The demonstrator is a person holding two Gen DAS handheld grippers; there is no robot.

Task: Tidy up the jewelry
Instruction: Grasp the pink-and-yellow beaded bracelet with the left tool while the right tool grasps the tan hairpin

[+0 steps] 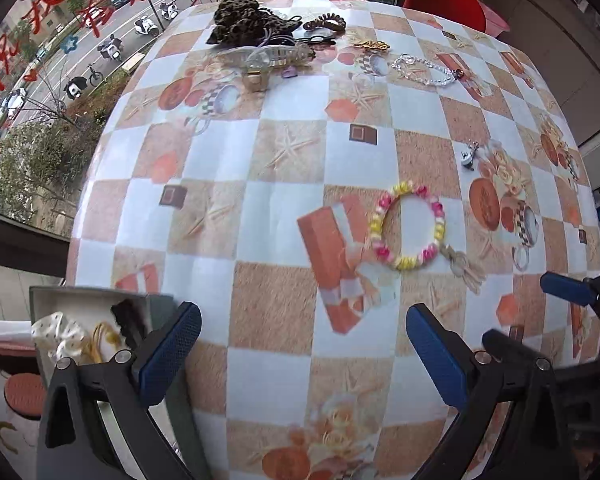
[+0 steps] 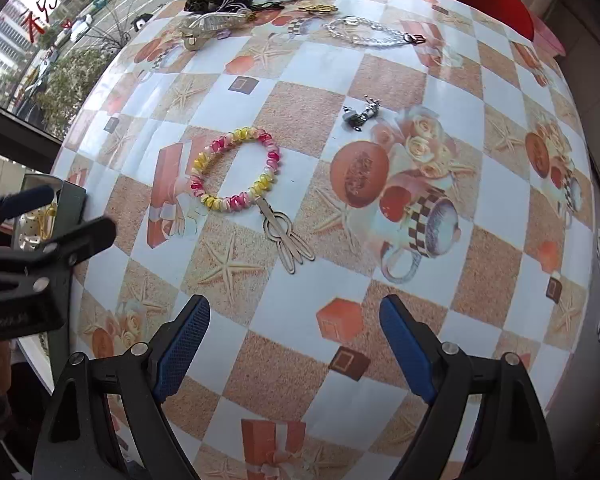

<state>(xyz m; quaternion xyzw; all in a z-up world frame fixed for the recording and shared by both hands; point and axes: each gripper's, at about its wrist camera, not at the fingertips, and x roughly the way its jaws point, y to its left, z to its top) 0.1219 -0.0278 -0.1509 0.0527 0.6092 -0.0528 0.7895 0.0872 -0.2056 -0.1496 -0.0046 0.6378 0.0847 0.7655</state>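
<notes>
A pink and yellow bead bracelet (image 1: 410,226) with a wooden tassel charm lies on the checkered tablecloth (image 1: 292,208); it also shows in the right wrist view (image 2: 236,168). A small silver charm (image 2: 360,114) lies beyond it. A clear bead chain (image 2: 370,32), a gold clip (image 2: 318,8), hair ties and a leopard scrunchie (image 1: 240,16) lie at the far edge. A grey box (image 1: 88,320) at the left table edge holds a dotted fabric piece and yellow items. My left gripper (image 1: 304,336) is open and empty beside the box. My right gripper (image 2: 294,330) is open and empty, short of the bracelet.
A window with red lettering runs along the far left. A red chair (image 1: 446,0) stands behind the table at the far right. The right gripper's fingers (image 1: 566,288) show at the right edge of the left wrist view.
</notes>
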